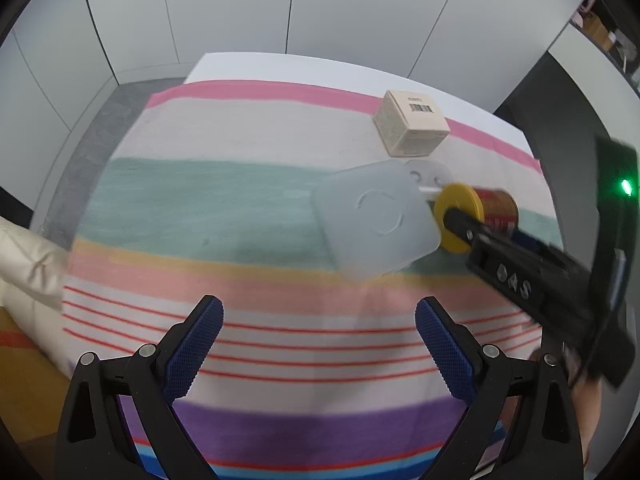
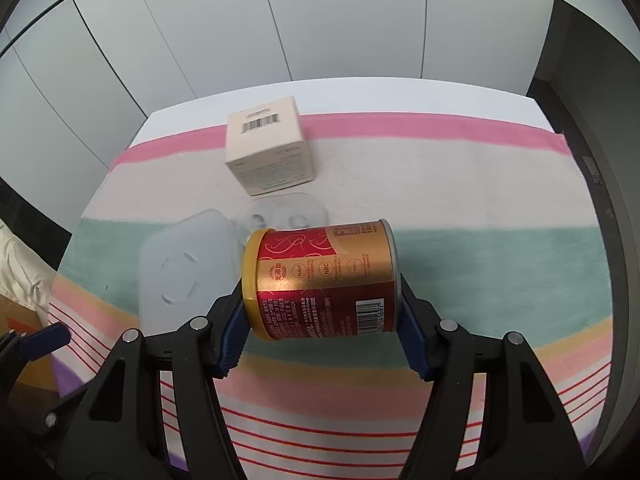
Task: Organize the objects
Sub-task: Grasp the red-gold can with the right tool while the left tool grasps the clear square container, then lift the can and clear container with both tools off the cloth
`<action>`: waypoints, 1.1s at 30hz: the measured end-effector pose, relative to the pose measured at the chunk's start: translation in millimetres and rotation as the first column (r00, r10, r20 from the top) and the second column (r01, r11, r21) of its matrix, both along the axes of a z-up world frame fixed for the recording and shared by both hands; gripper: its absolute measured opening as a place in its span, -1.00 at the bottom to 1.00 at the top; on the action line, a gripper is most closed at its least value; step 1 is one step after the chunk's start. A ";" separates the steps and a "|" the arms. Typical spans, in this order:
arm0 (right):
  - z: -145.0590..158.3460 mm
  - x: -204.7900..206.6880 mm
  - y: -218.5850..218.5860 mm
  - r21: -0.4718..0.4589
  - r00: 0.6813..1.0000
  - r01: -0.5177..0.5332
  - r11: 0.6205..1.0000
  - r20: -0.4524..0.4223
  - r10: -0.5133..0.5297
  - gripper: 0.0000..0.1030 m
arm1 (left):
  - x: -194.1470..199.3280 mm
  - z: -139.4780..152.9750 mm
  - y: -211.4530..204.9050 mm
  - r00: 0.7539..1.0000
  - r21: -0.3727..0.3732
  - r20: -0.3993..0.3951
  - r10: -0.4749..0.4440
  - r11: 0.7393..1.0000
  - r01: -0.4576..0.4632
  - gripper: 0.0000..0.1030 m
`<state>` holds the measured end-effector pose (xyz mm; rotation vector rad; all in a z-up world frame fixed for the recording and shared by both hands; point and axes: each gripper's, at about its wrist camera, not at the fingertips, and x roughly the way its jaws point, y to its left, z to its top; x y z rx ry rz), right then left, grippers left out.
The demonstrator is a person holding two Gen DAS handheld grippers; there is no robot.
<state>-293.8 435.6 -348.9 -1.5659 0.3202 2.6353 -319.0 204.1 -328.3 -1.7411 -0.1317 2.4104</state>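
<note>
Gripping a red-gold can (image 2: 320,280) marked "NRC", right tool (image 2: 320,334), left tool (image 1: 320,356) wide, barcoded box (image 2: 266,148) behind.

Both views are evenly and softly lit, with no hard glare. Fisheye bending curves the wall panels (image 1: 224,12) and darkens the corners. The left wrist view is motion-blurred, most at right; the striped cloth (image 2: 460,184) looks sharper in the right wrist view.

Black left gripper (image 1: 319,354), blue ribbed pads (image 1: 195,351) (silver screws), matching right gripper (image 2: 321,331)
</note>
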 end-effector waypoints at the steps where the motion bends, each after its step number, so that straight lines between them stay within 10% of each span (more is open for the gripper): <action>1: 0.6 4.5 4.8 -0.001 1.000 0.010 1.000 -0.003 -0.010 0.29 | -3.0 -1.4 3.2 1.000 0.017 0.002 0.003 1.000 -0.003 0.90; 6: 1.9 28.3 27.6 0.006 0.998 0.057 0.998 0.000 -0.057 0.29 | -26.9 -15.9 27.5 0.999 0.045 0.027 0.026 0.999 -0.027 0.90; 11: -4.6 49.6 44.4 -0.025 0.996 0.084 0.996 0.024 -0.083 0.28 | -47.9 -30.2 54.5 0.998 -0.087 0.030 0.046 0.995 -0.044 0.91; 23: -6.8 57.4 36.1 0.016 0.998 0.060 0.998 0.033 -0.061 0.28 | -71.6 -31.2 58.6 0.988 -0.015 0.075 0.138 0.990 -0.137 0.92; 33: -9.8 60.6 37.0 -0.005 0.997 0.063 0.998 0.036 -0.062 0.29 | -62.9 -57.1 100.6 0.998 -0.170 0.043 -0.047 0.984 0.054 0.98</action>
